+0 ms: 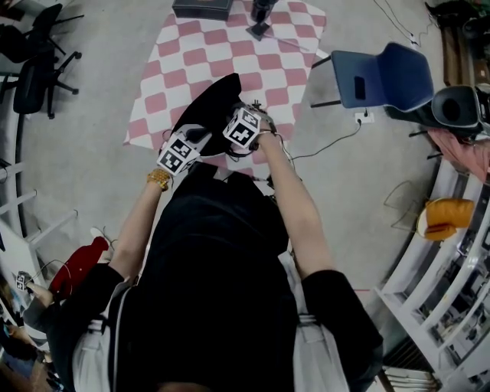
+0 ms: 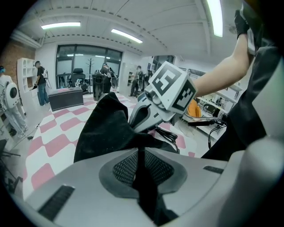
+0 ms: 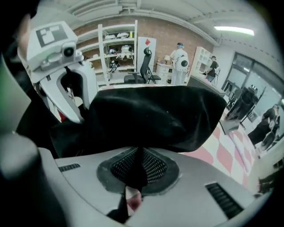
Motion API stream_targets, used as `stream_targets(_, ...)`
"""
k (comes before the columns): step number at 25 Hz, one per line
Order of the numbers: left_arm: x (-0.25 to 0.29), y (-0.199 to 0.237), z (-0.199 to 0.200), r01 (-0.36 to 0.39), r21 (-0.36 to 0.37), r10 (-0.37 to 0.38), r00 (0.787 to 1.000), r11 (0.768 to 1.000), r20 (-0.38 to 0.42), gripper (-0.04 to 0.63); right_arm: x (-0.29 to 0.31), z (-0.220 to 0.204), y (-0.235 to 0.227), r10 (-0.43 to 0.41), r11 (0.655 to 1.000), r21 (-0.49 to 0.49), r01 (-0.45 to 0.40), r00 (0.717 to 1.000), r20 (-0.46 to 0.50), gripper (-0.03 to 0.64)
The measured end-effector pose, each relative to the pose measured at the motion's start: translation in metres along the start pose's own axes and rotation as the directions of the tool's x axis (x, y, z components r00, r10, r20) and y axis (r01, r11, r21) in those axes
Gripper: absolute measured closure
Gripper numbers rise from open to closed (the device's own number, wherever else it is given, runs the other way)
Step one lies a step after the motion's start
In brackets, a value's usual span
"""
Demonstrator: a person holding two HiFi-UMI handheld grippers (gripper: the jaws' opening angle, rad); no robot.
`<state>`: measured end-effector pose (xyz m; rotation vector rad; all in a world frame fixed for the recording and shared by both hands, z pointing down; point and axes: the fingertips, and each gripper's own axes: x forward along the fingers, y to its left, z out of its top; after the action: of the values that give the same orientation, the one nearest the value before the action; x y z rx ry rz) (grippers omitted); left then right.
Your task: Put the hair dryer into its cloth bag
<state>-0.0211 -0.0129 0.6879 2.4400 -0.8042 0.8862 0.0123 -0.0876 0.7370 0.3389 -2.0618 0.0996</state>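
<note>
The person stands at the near edge of a pink-and-white checkered mat (image 1: 253,61) spread on the floor and holds the black cloth bag (image 1: 213,103) up over that near edge with both tools. The left claw (image 2: 141,153) is pinching a fold of the bag's black fabric, which runs down through the narrow gap between its mesh-faced pads (image 2: 126,167). The right claw (image 3: 140,155) is pressed together on another part of the same cloth, with a small pale tag (image 3: 132,198) showing just below the pinched fabric. In the head view the two marker cubes sit close together above the mat's near edge, the right one slightly farther onto the mat than the left, and the bag rises from them as a dark, limp flap leaning out over the mat's squares. The hair dryer itself cannot be made out in any view. A thin cord (image 1: 329,144) trails across the grey floor off the mat's right side toward a wall socket (image 1: 364,117), and a blue chair (image 1: 387,76) stands beyond that same side. At the mat's far edge lies a dark flat box (image 1: 200,8).
</note>
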Motion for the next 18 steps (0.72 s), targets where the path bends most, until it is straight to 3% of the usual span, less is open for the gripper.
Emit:
stream_targets(3, 0.002, 0.002, 0.001, -0.007, -0.004, 0.007, 1.0, 1.0, 0.007, 0.541, -0.008, 0.004, 0.01, 0.073, 0.997, 0.021, -0.074, 0.996, 0.045, 0.588)
stream_targets(8, 0.005, 0.004, 0.004, -0.02, -0.004, 0.02, 1.0, 1.0, 0.017, 0.541, -0.011, 0.008, 0.026, 0.108, 0.993, 0.037, -0.113, 0.987, 0.123, 0.588)
stream_targets(11, 0.006, 0.005, 0.005, -0.024, -0.01, 0.024, 1.0, 1.0, 0.016, 0.541, -0.011, 0.006, 0.031, 0.088, 0.994, 0.057, -0.096, 0.988, 0.13, 0.586)
stream_targets(16, 0.007, 0.003, 0.013, -0.013, -0.002, 0.013, 0.999, 1.0, 0.044, 0.542, -0.024, 0.005, 0.02, 0.046, 0.997, -0.072, -0.04, 0.995, 0.083, 0.581)
stream_targets(18, 0.006, 0.003, 0.011, -0.008, -0.002, 0.008, 0.999, 1.0, 0.044, 0.543, -0.036, 0.006, 0.005, 0.044, 0.998, -0.045, -0.039, 0.994, 0.097, 0.512)
